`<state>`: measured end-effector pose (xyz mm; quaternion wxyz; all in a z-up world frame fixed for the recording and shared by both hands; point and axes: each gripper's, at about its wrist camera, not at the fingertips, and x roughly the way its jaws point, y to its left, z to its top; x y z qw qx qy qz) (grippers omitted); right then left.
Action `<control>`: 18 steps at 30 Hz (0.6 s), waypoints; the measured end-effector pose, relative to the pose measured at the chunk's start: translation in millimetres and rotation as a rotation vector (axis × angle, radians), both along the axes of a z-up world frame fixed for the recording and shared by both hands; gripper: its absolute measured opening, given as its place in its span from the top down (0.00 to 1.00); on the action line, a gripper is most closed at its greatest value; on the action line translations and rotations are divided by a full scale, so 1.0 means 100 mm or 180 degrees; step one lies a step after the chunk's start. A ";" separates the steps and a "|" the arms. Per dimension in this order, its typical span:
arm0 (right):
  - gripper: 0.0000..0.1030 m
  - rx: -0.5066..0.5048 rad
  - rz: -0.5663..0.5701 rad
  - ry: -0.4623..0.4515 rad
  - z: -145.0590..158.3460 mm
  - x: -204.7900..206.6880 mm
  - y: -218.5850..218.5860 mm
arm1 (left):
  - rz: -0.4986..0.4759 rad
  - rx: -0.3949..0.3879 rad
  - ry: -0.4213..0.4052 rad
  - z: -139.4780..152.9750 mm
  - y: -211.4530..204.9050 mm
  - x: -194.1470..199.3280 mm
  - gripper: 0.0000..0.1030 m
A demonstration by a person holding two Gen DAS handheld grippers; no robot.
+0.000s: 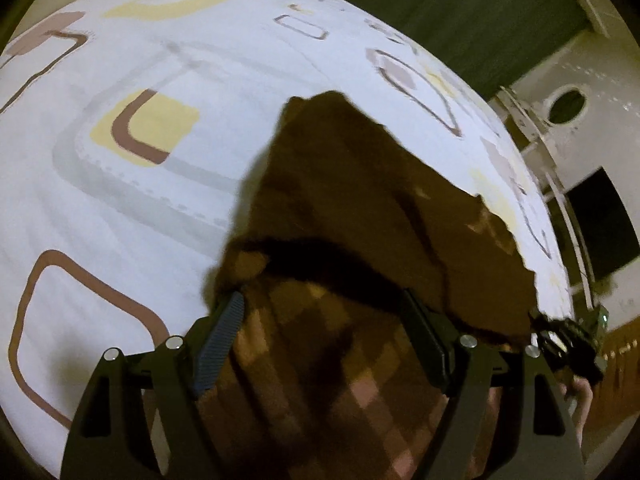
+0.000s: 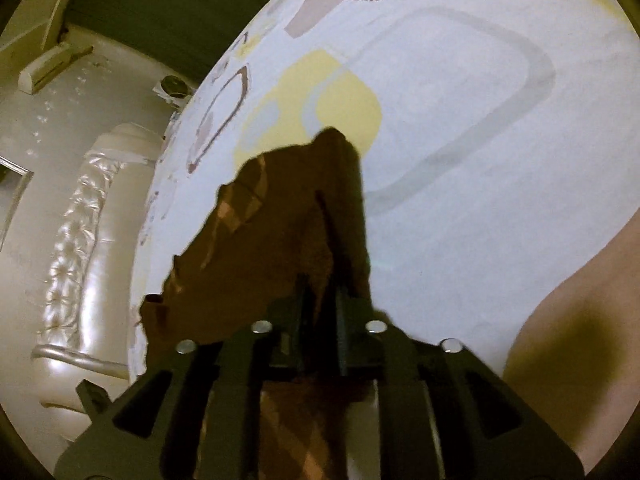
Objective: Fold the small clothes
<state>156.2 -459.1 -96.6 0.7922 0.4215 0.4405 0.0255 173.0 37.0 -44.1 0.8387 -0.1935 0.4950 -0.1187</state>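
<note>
A brown checked garment (image 1: 360,208) lies crumpled on a bed sheet (image 1: 120,200) printed with yellow and brown rounded squares. My left gripper (image 1: 324,336) stands wide open just above its near part, and the cloth runs under and between the fingers (image 1: 224,336) without being pinched. In the right wrist view the same garment (image 2: 260,248) rises in a ridge toward my right gripper (image 2: 322,312), whose jaws stand narrow and shut on a fold of it. From the left wrist view, the right gripper (image 1: 568,332) shows at the garment's right corner near the bed edge.
The bed edge curves along the left in the right wrist view, beside a white tufted headboard (image 2: 80,248). Dark green wall (image 1: 460,8) and white furniture with an oval hole (image 1: 566,106) lie beyond the bed. A person's bare limb (image 2: 580,320) sits at lower right.
</note>
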 end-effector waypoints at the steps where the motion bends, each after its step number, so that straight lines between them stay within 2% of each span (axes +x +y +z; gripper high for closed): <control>1: 0.74 -0.0006 -0.0004 -0.0041 0.04 -0.01 -0.03 | -0.0050 -0.0007 -0.0036 0.05 -0.01 -0.03 0.24; 2: 0.68 -0.0033 -0.0012 -0.0104 0.10 -0.01 -0.06 | -0.0095 -0.0013 -0.0082 0.10 -0.01 -0.05 0.24; 3: 0.66 -0.0056 -0.0015 -0.0146 0.14 0.01 -0.09 | -0.0129 -0.0005 -0.0144 0.16 0.00 -0.05 0.24; 7: 0.66 -0.0128 0.0007 -0.0217 0.17 0.20 -0.18 | -0.0098 0.0066 -0.0286 0.30 0.05 0.09 0.24; 13: 0.66 -0.0185 0.0088 -0.0210 0.07 0.50 -0.17 | -0.0018 0.0190 -0.0187 0.16 0.03 0.49 0.24; 14: 0.73 -0.0258 0.0115 -0.0180 0.06 0.54 -0.15 | 0.0001 0.0205 -0.0176 0.14 0.03 0.52 0.24; 15: 0.95 -0.0325 0.0135 -0.0149 0.05 0.56 -0.13 | 0.0046 0.0215 -0.0145 0.09 0.04 0.57 0.24; 18: 0.94 -0.0527 0.0118 0.0000 -0.01 0.61 -0.11 | 0.0263 0.0301 0.0070 -0.10 0.14 0.69 0.24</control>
